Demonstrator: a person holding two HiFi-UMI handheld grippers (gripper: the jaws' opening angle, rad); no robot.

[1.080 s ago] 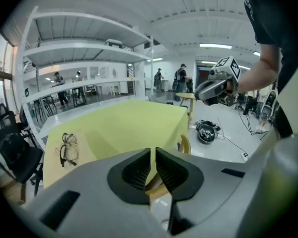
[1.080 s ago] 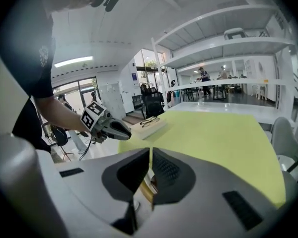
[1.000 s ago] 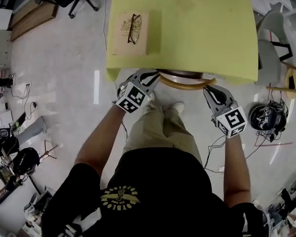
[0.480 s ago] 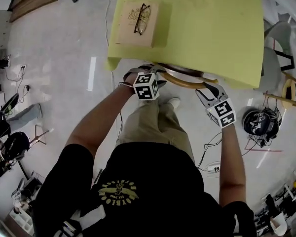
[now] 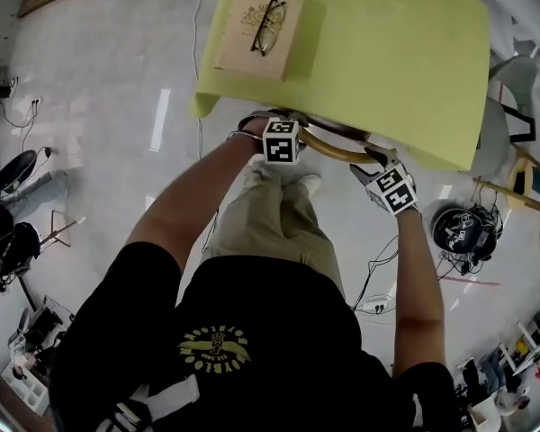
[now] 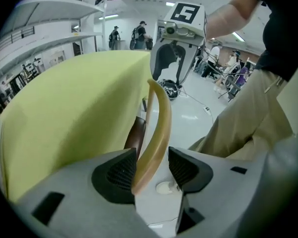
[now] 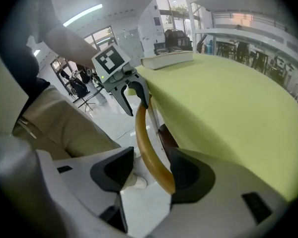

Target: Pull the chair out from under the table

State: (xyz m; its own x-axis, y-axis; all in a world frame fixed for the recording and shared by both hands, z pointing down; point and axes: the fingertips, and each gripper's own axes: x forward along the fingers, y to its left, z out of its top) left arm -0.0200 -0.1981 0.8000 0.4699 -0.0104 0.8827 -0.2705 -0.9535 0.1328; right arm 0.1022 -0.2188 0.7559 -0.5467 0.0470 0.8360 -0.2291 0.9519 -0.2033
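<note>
The chair's curved wooden back rail (image 5: 335, 150) sticks out from under the yellow-green table (image 5: 387, 52), with its brown seat (image 6: 135, 135) tucked beneath. My left gripper (image 5: 268, 122) is at the rail's left end. Its jaws have just been opening and straddle the rail (image 6: 159, 118), which leans on one pad (image 6: 120, 175) with a gap to the other. My right gripper (image 5: 374, 162) is at the right end. It has likewise just been opening, with the rail (image 7: 144, 133) between the jaws and resting against one pad (image 7: 185, 175).
A book with glasses on it (image 5: 268, 34) lies on the table's far left. The person's legs (image 5: 270, 214) stand just behind the chair. A black headset (image 5: 463, 230) and cables (image 5: 378, 304) lie on the floor at right, beside another wooden seat (image 5: 531, 174).
Both grippers have dropped down onto the chair's back rail, one at each end. Their jaws have gone from shut to spread around the rail.
</note>
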